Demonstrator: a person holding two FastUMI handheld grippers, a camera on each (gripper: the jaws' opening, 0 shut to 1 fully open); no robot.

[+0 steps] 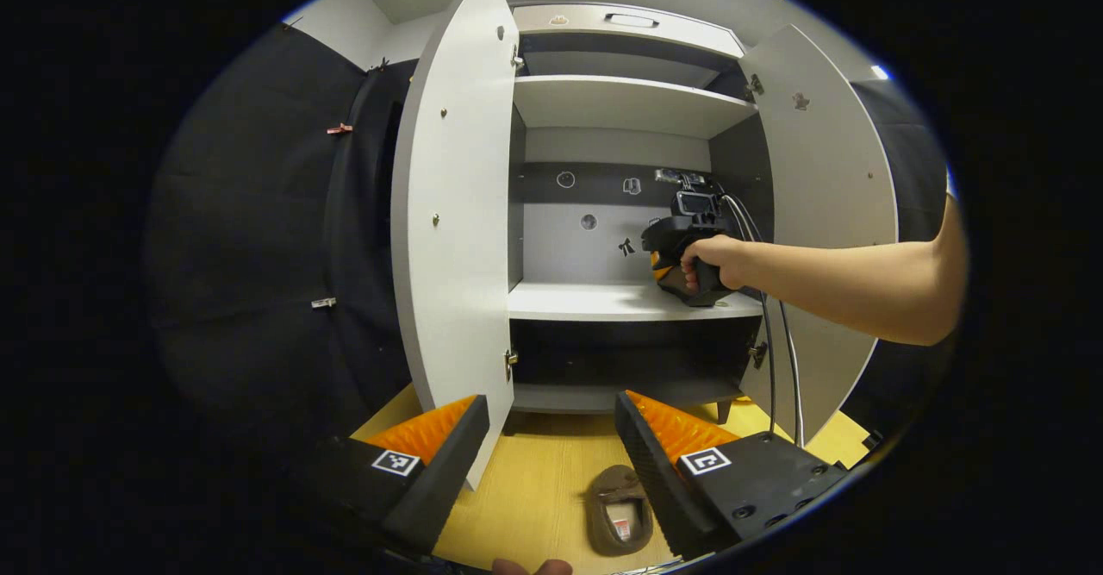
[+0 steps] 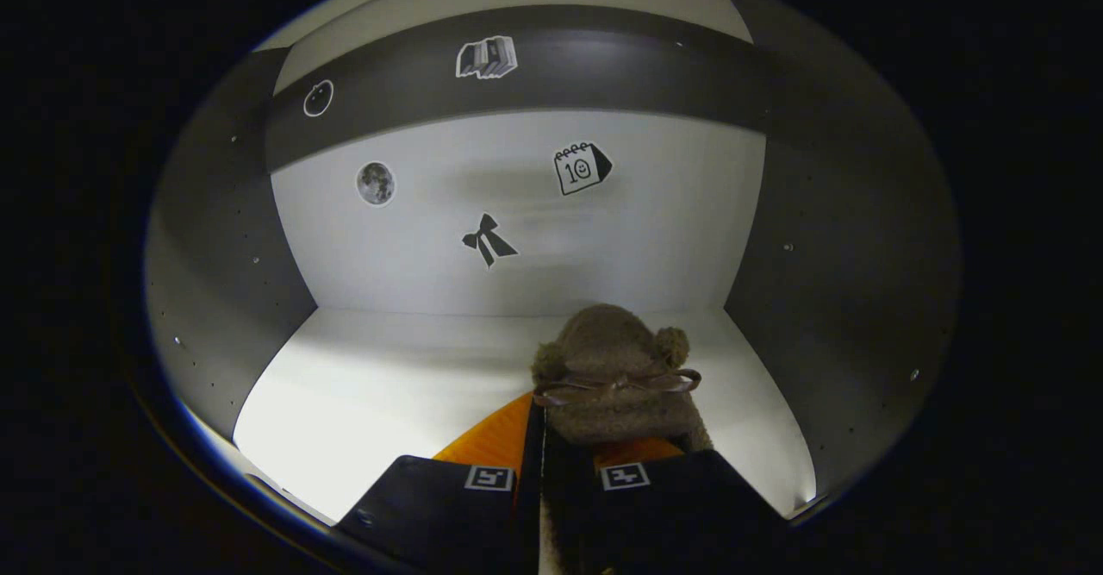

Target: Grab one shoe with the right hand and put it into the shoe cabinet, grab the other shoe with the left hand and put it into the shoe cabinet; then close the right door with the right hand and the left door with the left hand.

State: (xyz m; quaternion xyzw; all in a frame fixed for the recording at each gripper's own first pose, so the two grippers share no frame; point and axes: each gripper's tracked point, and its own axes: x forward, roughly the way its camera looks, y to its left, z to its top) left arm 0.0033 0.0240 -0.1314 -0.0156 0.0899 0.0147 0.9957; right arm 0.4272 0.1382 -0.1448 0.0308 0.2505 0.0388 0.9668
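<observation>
In the right gripper view, a brown fuzzy slipper [image 2: 607, 359] with a thin bow is pinched between the fingers of my right gripper [image 2: 551, 437], which is shut on it. The slipper hangs low over the white middle shelf [image 2: 388, 385] inside the shoe cabinet, toe toward the back wall. The left gripper view has that right gripper [image 1: 689, 234] and the hand holding it inside the cabinet at the shelf's right side. The second brown slipper [image 1: 619, 510] lies on the wooden floor. My left gripper [image 1: 551, 415] hovers open above it, nothing between its fingers.
Both cabinet doors stand open: the left door [image 1: 457, 213] swings out toward me, the right door [image 1: 827, 178] sits behind the outstretched forearm [image 1: 844, 278]. Cables [image 1: 780, 359] hang from the right gripper. An upper shelf [image 1: 620, 101] and a dark bottom compartment [image 1: 629, 355] show.
</observation>
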